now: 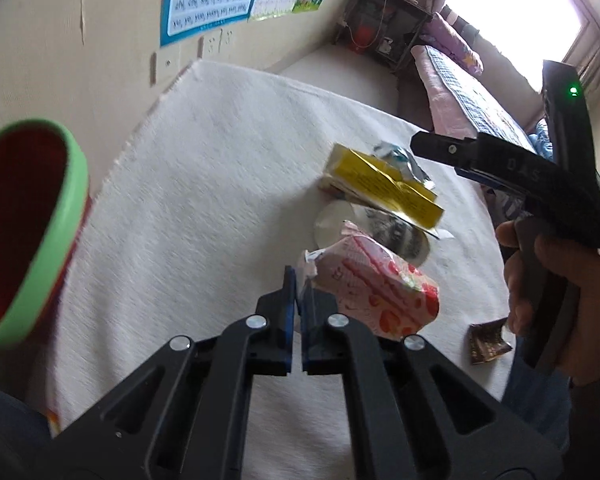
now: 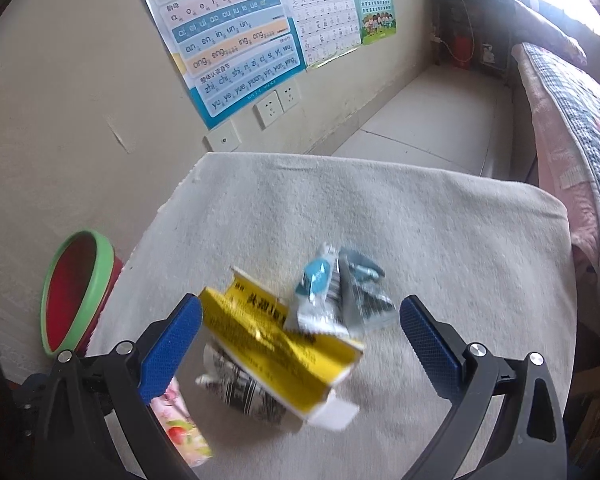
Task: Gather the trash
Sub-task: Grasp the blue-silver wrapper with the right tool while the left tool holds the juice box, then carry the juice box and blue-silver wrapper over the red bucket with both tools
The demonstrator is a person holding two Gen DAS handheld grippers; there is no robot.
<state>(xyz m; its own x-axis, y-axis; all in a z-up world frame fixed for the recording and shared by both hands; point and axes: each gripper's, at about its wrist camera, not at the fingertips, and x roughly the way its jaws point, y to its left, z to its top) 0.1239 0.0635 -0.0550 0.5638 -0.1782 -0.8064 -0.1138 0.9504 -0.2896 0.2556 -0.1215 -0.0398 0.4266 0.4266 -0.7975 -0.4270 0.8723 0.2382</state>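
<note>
On the white cloth (image 2: 440, 220), counted: one yellow box (image 2: 276, 344), one pink carton (image 1: 376, 292), one blue-and-white wrapper (image 2: 320, 292), one grey wrapper (image 2: 366, 296), one brown wrapper (image 1: 488, 340), one black-and-white printed packet (image 2: 240, 388). Beside the cloth, one red bin with a green rim (image 2: 76, 292). On the wall, three posters (image 2: 228, 40) and three white wall plates (image 2: 268, 110).

Beige wall (image 2: 60, 100) w/ posters (image 2: 228, 36), bed (image 2: 572, 120)

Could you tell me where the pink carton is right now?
In the left wrist view, the pink carton sits low and centre, pinched at its torn top by the left gripper, just in front of the yellow box on the white cloth.
</note>
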